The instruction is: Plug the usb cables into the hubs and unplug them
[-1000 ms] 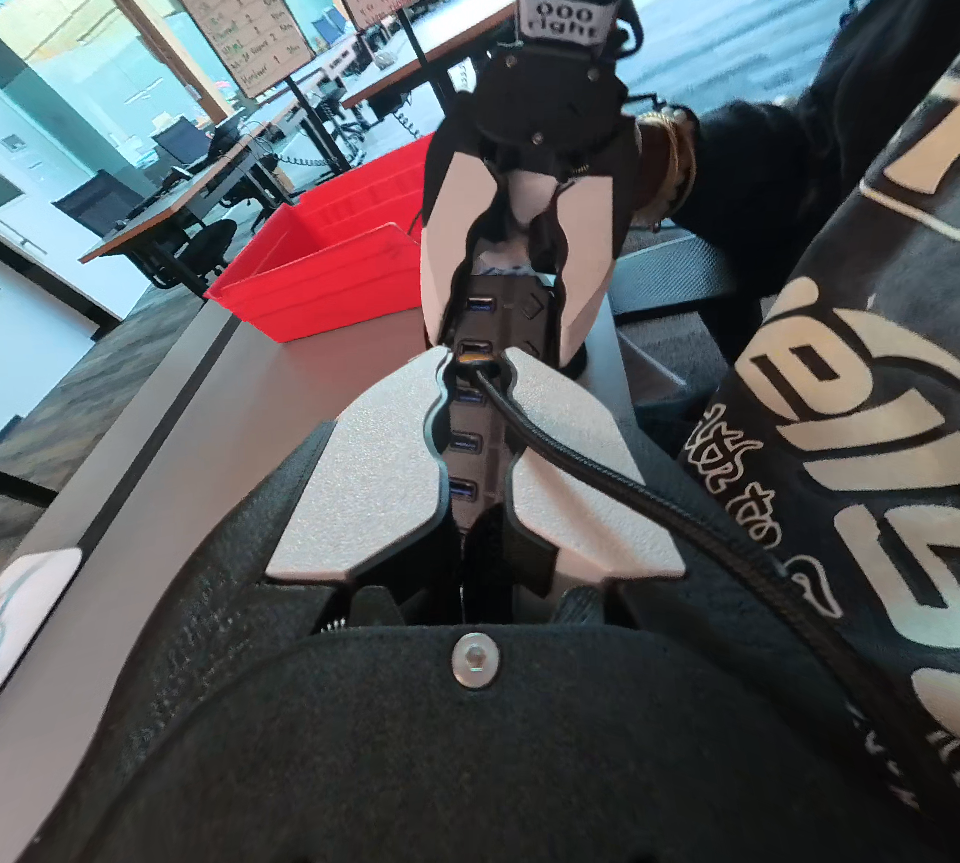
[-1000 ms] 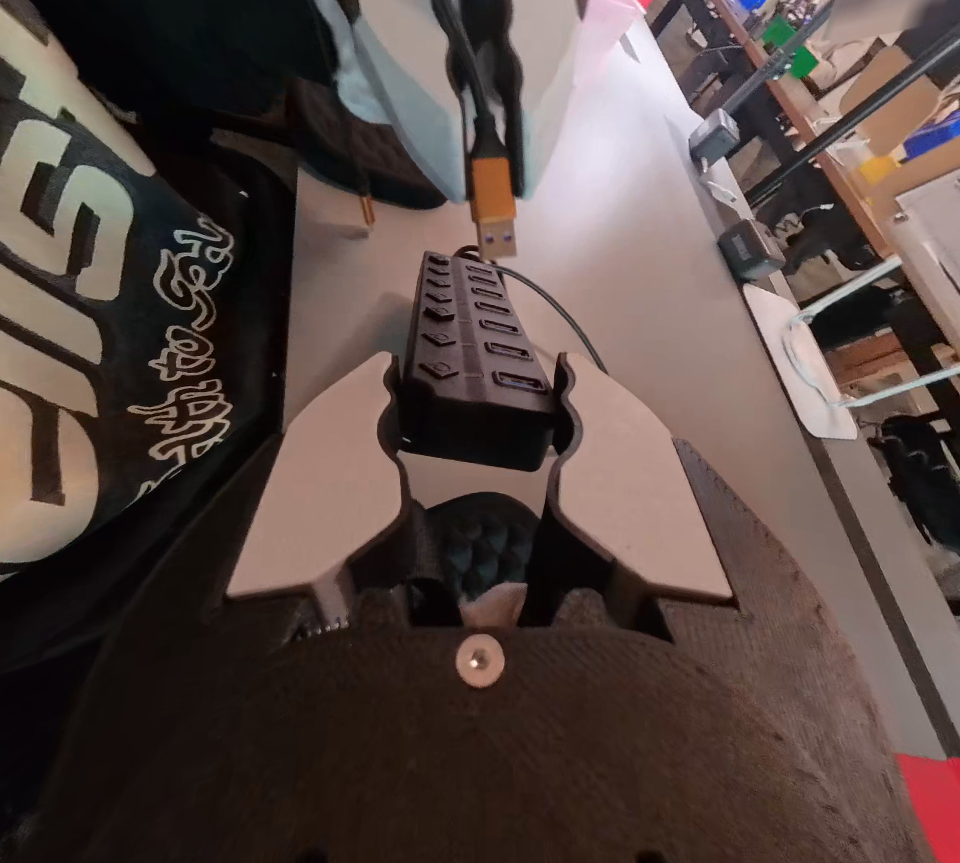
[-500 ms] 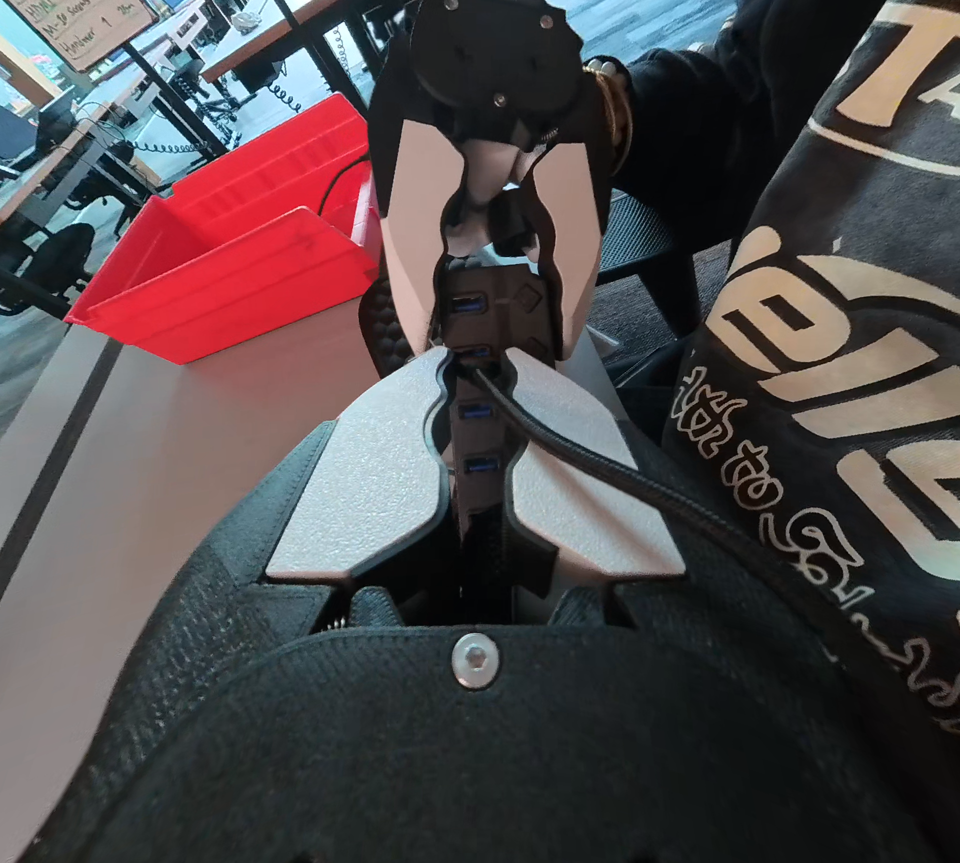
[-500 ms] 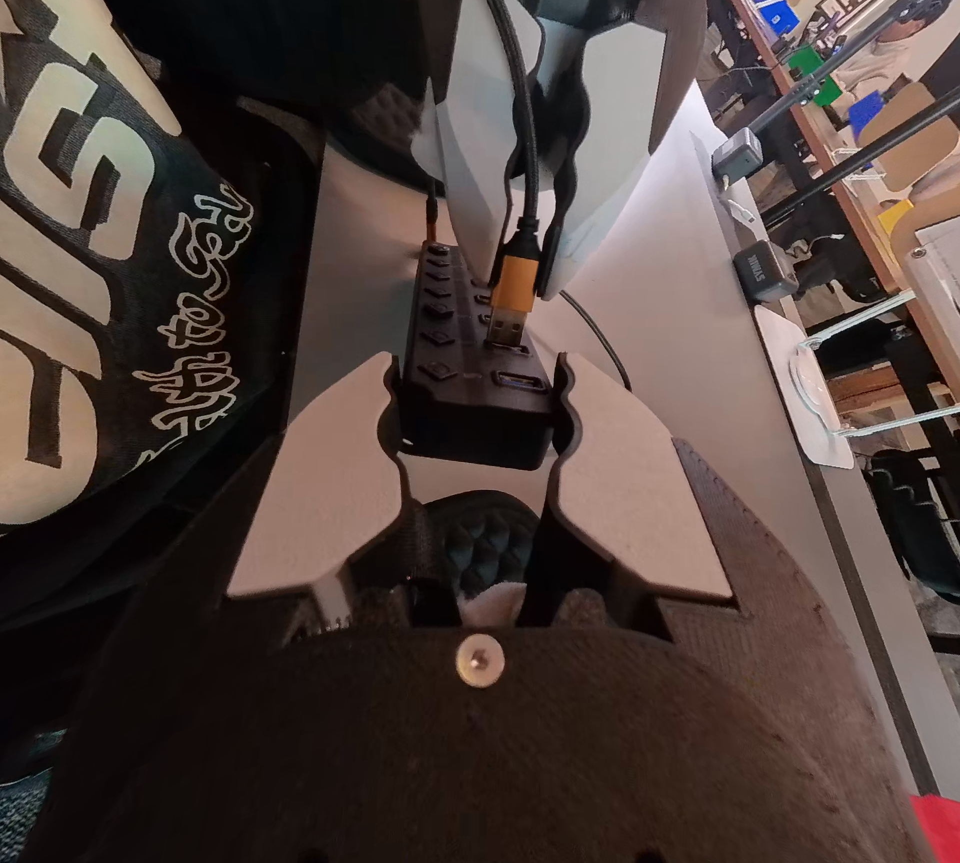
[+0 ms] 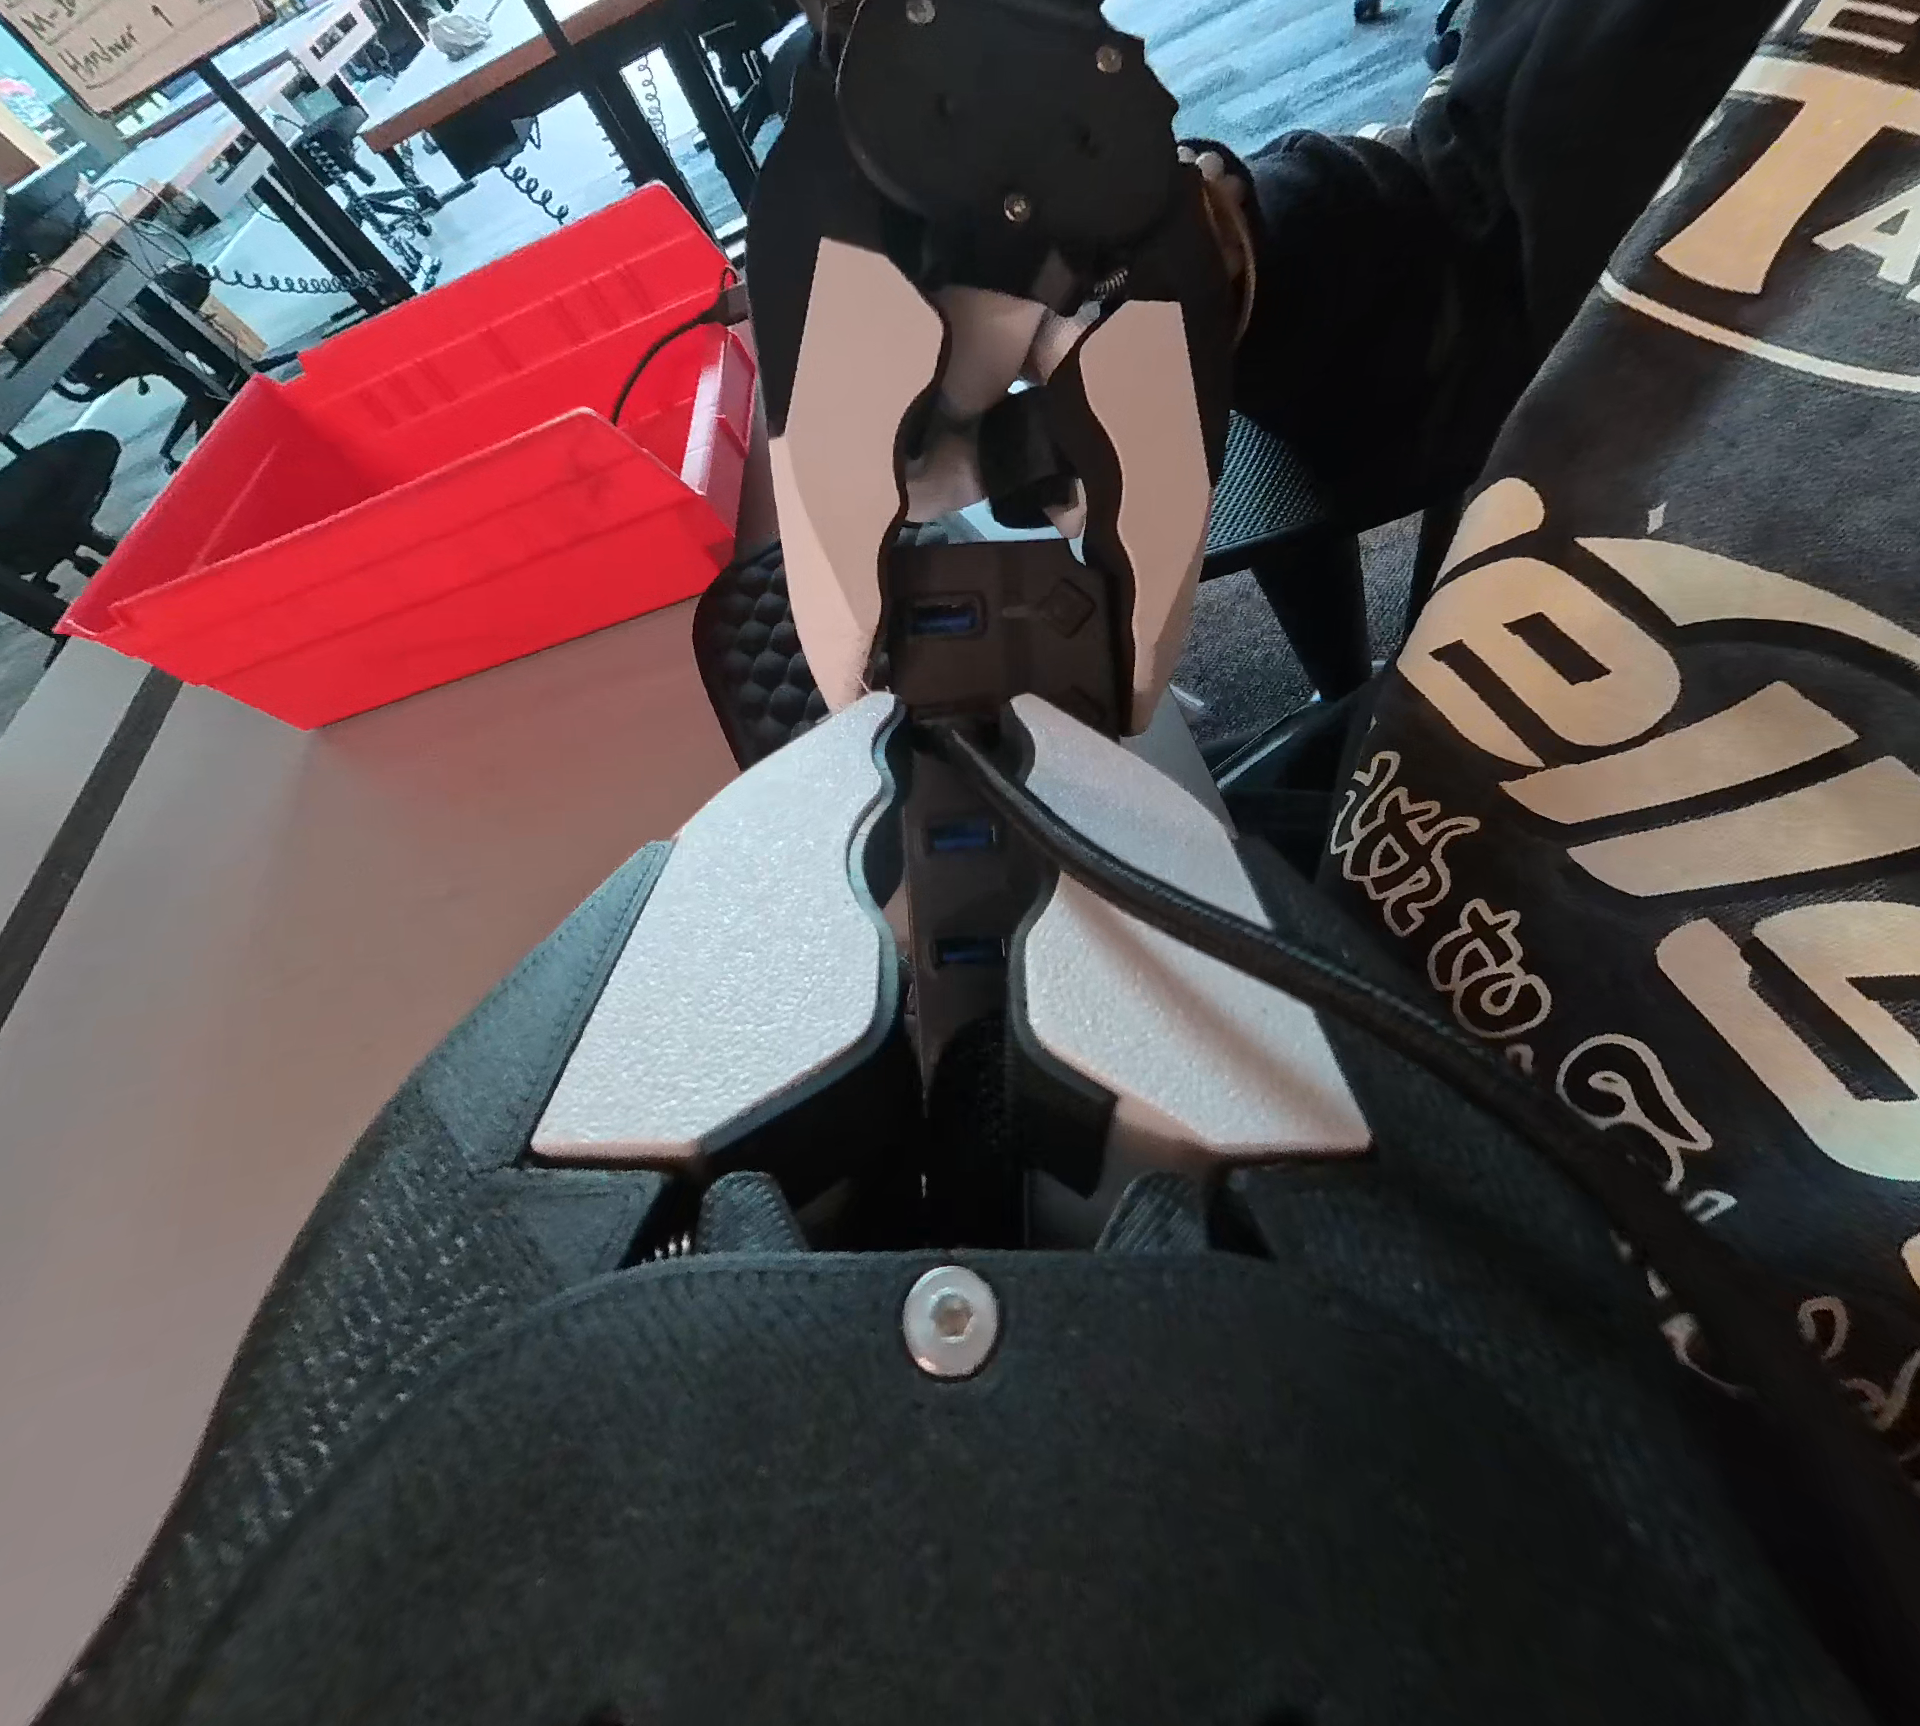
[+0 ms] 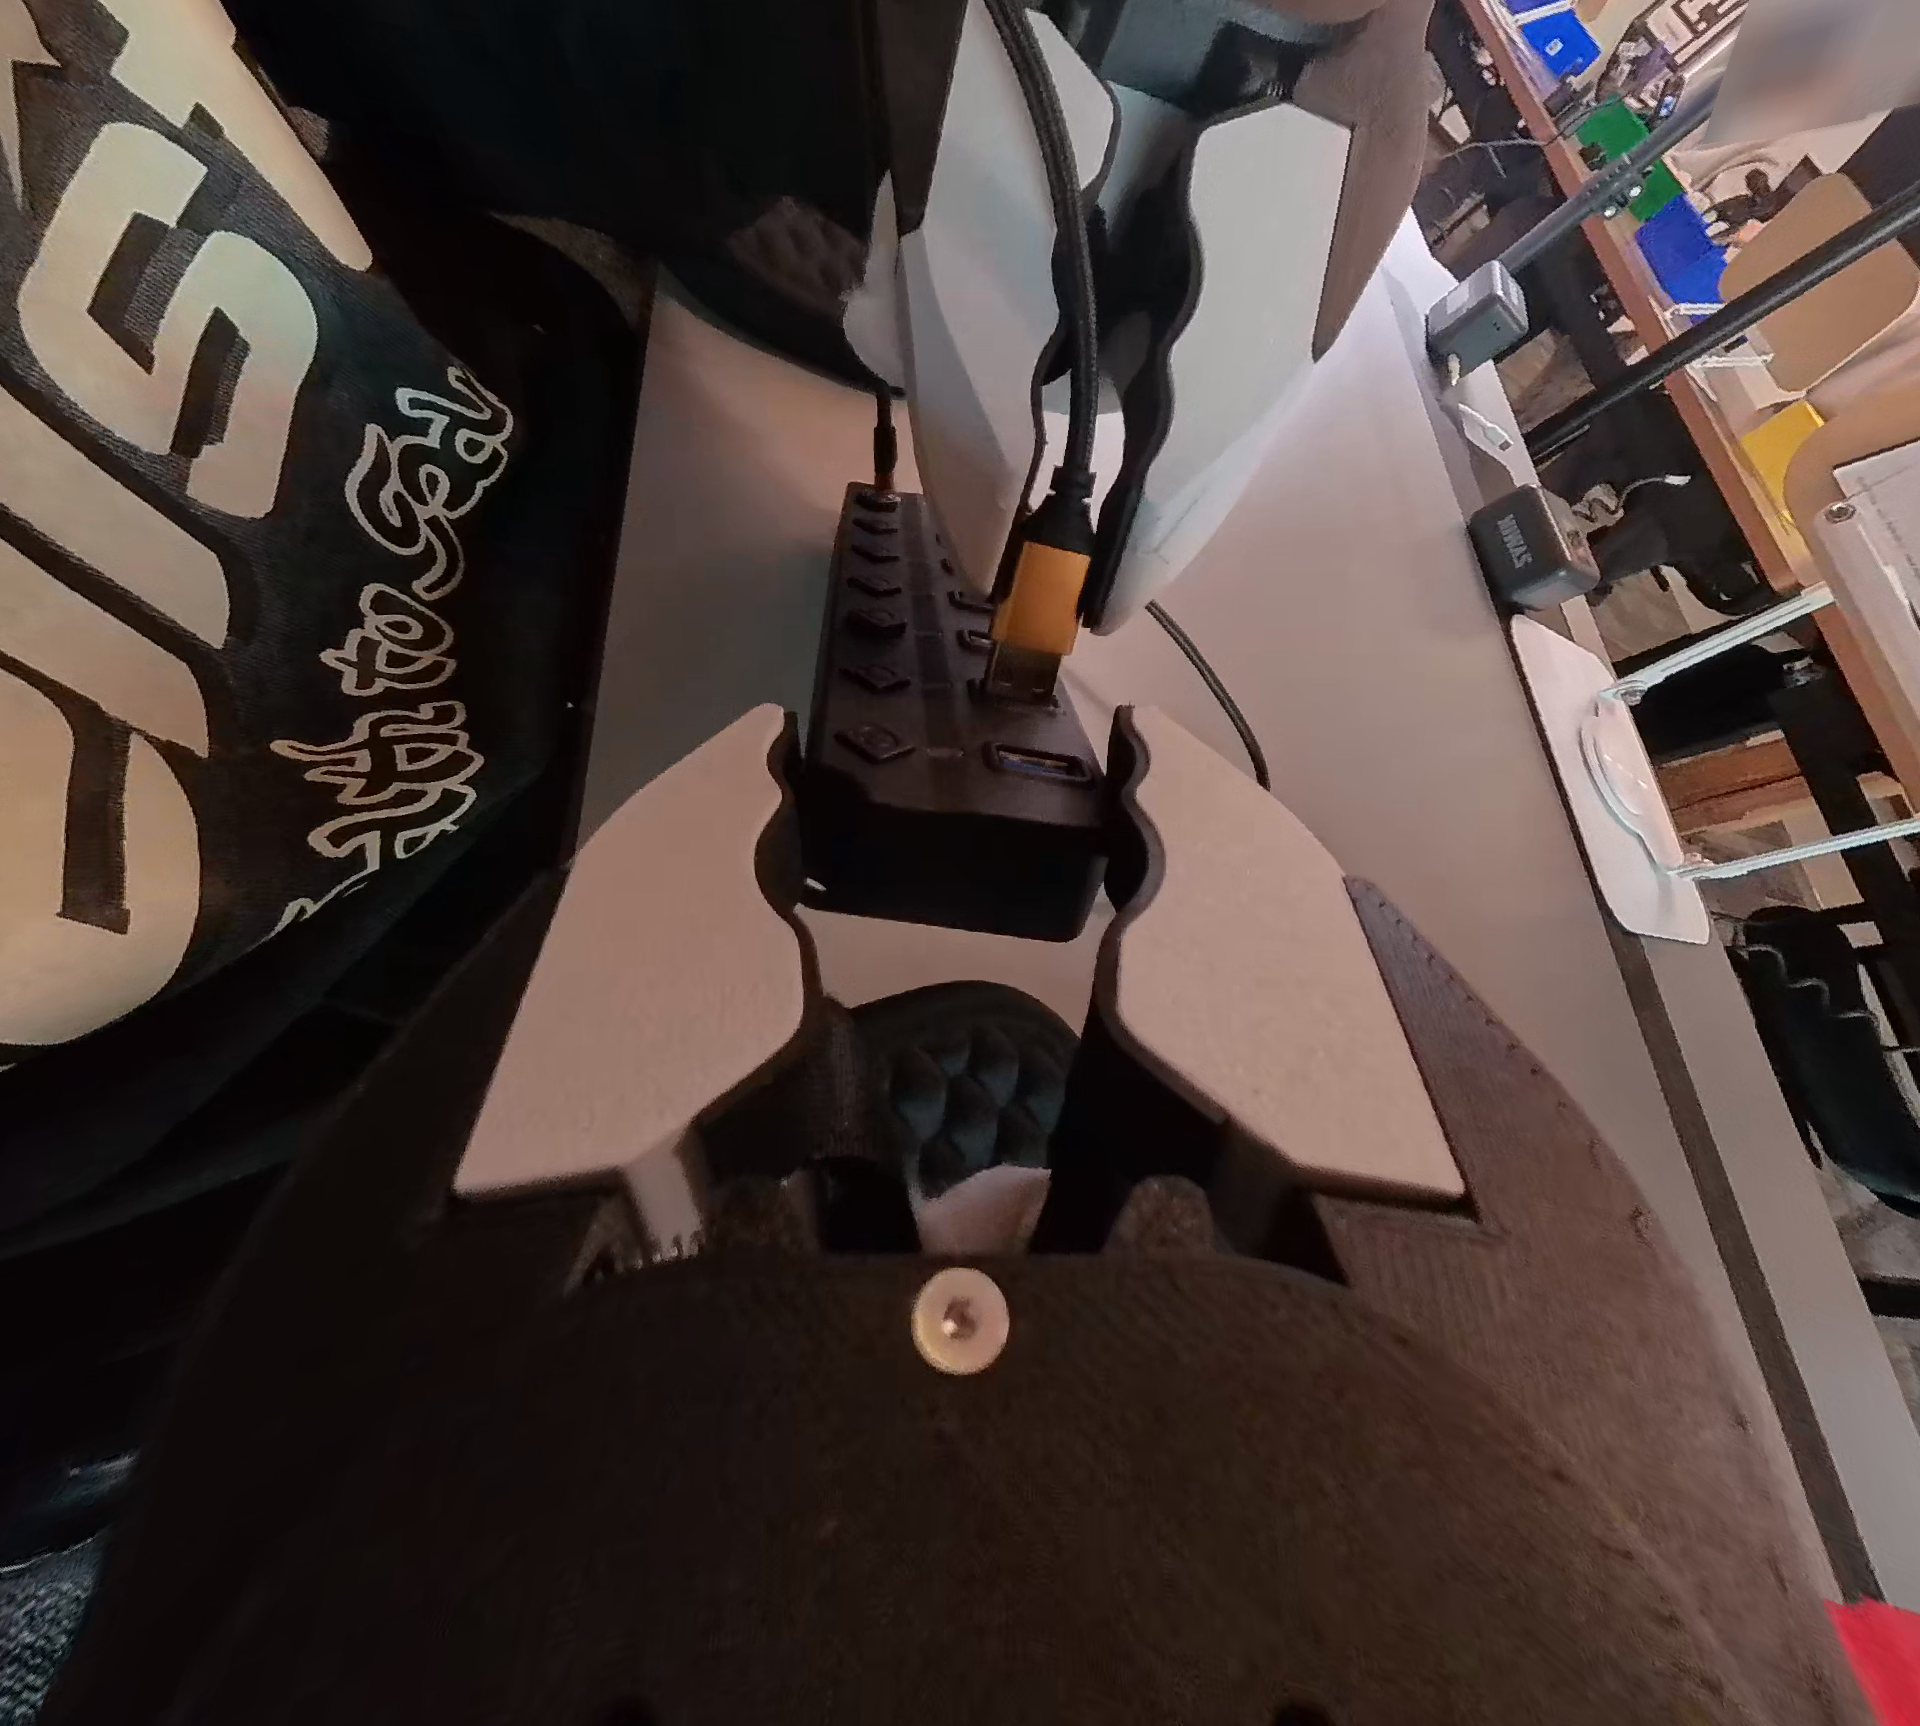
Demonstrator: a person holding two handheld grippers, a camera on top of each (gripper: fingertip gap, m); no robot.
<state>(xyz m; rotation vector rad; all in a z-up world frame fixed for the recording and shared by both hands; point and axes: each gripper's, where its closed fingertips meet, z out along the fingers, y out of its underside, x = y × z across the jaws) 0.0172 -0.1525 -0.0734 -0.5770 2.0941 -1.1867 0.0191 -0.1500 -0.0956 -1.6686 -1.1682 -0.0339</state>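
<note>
Right wrist view: plug (image 6: 1039, 601) now seated in hub (image 6: 940, 803), both hand-held grippers still clamped

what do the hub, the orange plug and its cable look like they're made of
USB hub: apparently hard black plastic, matte, with moulded edges and buttons. Orange plug: a smooth shell with a satin sheen, possibly anodised metal or plastic; its bare tip looks like metal. Cable: black braided sleeve, judging by its woven texture. The left hand-held gripper holds the plug; the right hand-held gripper clamps the hub.
</note>
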